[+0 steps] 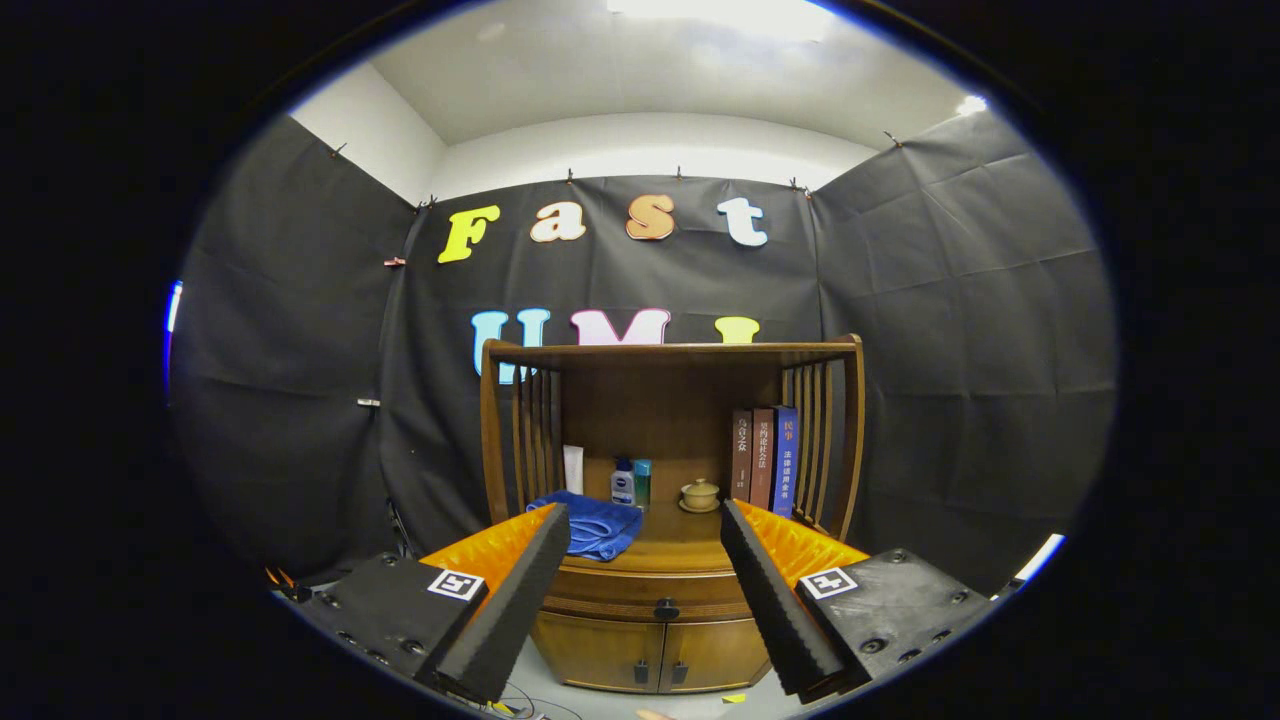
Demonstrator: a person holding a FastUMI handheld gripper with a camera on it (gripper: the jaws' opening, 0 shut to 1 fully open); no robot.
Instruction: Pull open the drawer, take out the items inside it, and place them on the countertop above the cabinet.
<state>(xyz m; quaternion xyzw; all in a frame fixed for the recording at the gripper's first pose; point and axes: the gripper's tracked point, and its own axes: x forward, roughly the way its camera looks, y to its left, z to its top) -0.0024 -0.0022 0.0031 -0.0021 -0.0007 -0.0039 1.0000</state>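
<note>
A wooden cabinet (520, 420) with slatted sides stands against the booth wall, beyond my fingers. Its drawer (620, 598) sits closed under the countertop (690, 545), with a dark round knob (666, 608) at the middle of its front. My gripper (645, 525) is open, some way back from the cabinet, fingers spread wide with nothing between them. The knob lies between the fingers and beyond them. What is inside the drawer is hidden.
On the countertop lie a blue cloth (592, 524), a white tube (573, 468), two small bottles (631, 482), a lidded cup on a saucer (699, 494) and three upright books (764, 458). Two lower doors (650, 652) sit beneath the drawer.
</note>
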